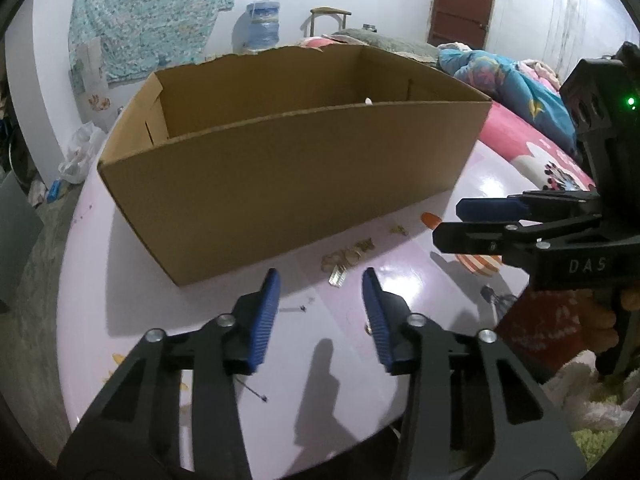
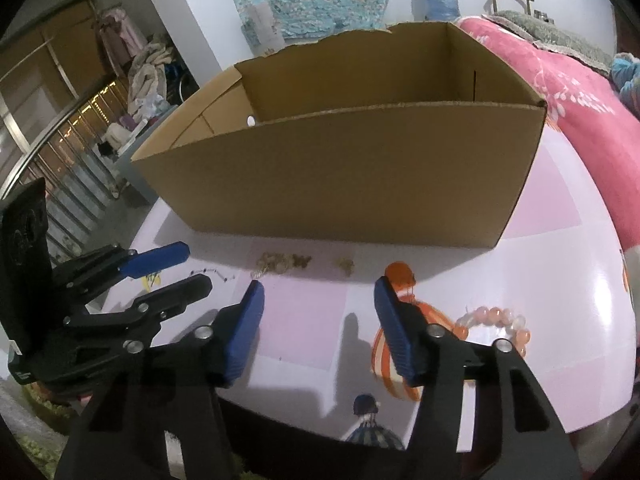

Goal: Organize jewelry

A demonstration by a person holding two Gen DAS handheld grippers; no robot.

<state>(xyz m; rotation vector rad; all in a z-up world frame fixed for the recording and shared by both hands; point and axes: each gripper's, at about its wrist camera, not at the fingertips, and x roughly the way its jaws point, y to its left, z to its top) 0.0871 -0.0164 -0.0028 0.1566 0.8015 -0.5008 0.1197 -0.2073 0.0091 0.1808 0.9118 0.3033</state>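
An open cardboard box [image 1: 280,176] stands on the pale purple table [image 1: 120,280]; it also shows in the right wrist view [image 2: 340,176]. Gold jewelry pieces [image 1: 346,258] lie in front of it, also seen in the right wrist view [image 2: 280,262], with a smaller gold piece [image 2: 345,265] beside them. A pink bead bracelet [image 2: 496,322] lies at the right. My left gripper [image 1: 322,276] is open and empty just short of the gold pieces. My right gripper [image 2: 318,286] is open and empty above the table, near the gold pieces. Each gripper shows in the other's view [image 1: 456,220] [image 2: 192,266].
A thin dark chain [image 2: 210,273] lies left of the gold pieces. A pink and blue blanket [image 1: 516,92] covers a bed to the right. A water jug [image 1: 263,24] and a hanging cloth [image 1: 148,16] are at the back wall.
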